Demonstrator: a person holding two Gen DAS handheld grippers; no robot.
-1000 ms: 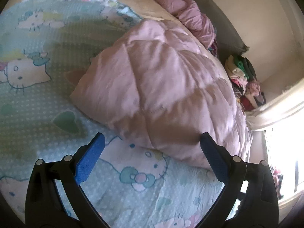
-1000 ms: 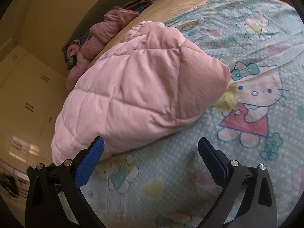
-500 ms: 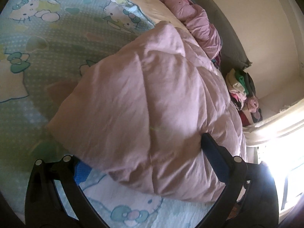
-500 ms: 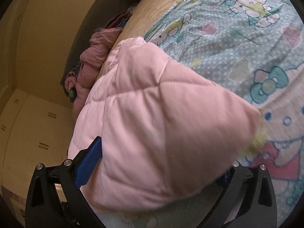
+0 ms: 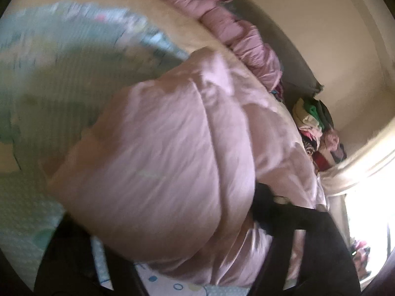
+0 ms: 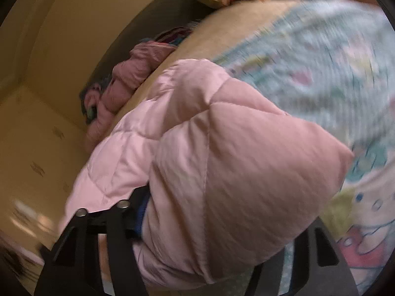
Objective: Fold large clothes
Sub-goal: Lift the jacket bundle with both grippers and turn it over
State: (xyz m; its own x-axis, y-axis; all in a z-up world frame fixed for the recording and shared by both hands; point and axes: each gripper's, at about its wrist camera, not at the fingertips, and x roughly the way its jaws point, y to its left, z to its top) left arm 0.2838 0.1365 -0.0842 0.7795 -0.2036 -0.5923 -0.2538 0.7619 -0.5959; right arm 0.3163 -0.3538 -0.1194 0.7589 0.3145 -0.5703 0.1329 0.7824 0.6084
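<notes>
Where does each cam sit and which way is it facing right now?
Left wrist: on the left gripper, looking along its jaws across the pink quilted jacket toward a clothes pile and bright window; black finger frames show at the bottom.
Right wrist: on the right gripper, facing over the same jacket toward a cream cabinet; its finger frames show too.
Shared: the jacket, the cartoon-print bedsheet and a crumpled pink garment at the bed's edge.

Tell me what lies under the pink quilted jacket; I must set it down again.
Under the pink quilted jacket lies a pale blue cartoon-print bedsheet, visible only around it. Whatever is directly beneath is covered.
</notes>
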